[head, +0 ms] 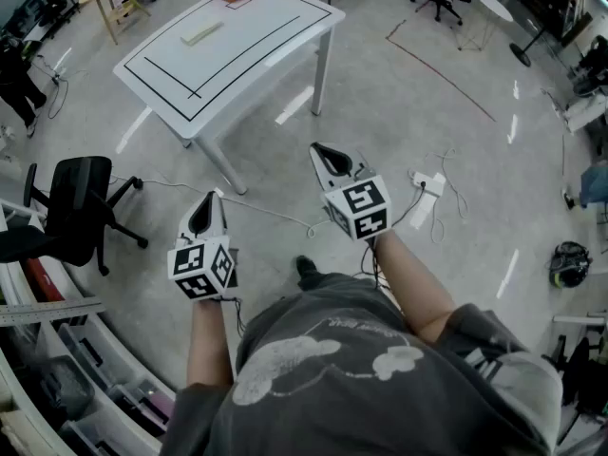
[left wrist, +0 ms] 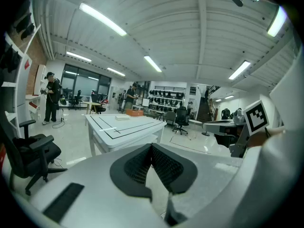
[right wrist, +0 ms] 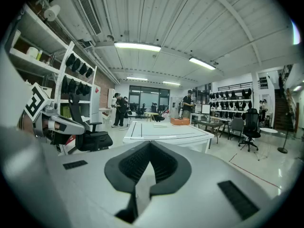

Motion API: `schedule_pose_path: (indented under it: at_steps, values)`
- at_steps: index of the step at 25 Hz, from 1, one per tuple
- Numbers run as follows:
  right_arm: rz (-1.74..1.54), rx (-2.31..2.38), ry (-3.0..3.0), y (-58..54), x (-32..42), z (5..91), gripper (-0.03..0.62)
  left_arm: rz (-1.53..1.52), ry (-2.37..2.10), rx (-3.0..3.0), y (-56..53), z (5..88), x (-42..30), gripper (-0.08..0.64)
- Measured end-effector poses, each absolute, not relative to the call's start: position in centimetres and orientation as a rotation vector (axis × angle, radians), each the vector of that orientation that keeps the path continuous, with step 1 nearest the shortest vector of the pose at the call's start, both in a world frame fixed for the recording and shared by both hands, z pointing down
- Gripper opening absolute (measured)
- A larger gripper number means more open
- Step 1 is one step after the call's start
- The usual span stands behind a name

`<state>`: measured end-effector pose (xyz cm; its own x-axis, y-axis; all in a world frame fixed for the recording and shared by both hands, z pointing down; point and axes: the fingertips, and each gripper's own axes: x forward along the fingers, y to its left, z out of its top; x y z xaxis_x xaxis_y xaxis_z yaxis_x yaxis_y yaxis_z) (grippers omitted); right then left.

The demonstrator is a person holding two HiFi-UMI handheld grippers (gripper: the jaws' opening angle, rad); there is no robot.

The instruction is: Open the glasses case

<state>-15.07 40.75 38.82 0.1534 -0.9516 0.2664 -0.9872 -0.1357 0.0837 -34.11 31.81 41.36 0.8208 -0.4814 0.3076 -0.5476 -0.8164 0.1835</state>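
The pale glasses case [head: 201, 32] lies near the table's [head: 275, 46] far long edge, lengthwise along it. The left gripper [head: 211, 198] and right gripper [head: 319, 149] are both closed on nothing.

The floor [head: 408, 93] is polished and glossy, mirroring streaks of light. The worktop [head: 266, 27] looks smooth and white. The left claw [head: 209, 202] and right claw [head: 321, 152] have matt grey plastic bodies with black dimpled pads [left wrist: 166, 167].

Head view looks steeply down — both gripper views face forward, sharing the white table [head: 256, 36] (distant).
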Motion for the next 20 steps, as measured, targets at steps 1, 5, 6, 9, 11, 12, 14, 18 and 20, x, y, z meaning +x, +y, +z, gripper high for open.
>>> schedule_pose_path:
  at_steps: [1, 5, 6, 9, 11, 12, 14, 18, 20]
  values:
    - [0.217, 2.195, -1.888, 40.9, -15.3, 38.7, 0.0, 0.36, -0.788, 2.743, 32.0, 41.2, -34.3, 0.002]
    - [0.216, 2.2, -1.888, 41.3, -16.0, 38.3, 0.0, 0.354, -0.788, 2.745, 32.5, 40.8, -35.0, 0.002]
    - [0.217, 2.198, -1.891, 41.3, -16.2, 38.3, 0.0, 0.355, -0.79, 2.743, 32.5, 40.7, -35.2, 0.002]
    - [0.224, 2.188, -1.897, 41.2, -16.6, 38.7, 0.0, 0.37, -0.793, 2.734, 32.8, 41.1, -35.6, 0.002]
    - [0.233, 2.178, -1.905, 41.2, -16.5, 39.3, 0.0, 0.387, -0.795, 2.732, 33.0, 41.4, -35.5, 0.002]
    - [0.241, 2.177, -1.914, 41.3, -16.3, 39.6, 0.0, 0.395, -0.797, 2.732, 33.1, 41.5, -35.4, 0.002]
    - [0.259, 2.188, -1.932, 41.2, -15.6, 39.9, 0.0, 0.406, -0.809, 2.732, 32.9, 41.5, -35.1, 0.002]
    - [0.276, 2.202, -1.967, 40.2, -13.1, 39.9, 0.0, 0.42, -0.855, 2.721, 31.7, 41.3, -33.5, 0.002]
    - [0.275, 2.187, -1.994, 39.4, -11.8, 40.0, 0.0, 0.417, -0.874, 2.71, 31.4, 41.3, -32.4, 0.002]
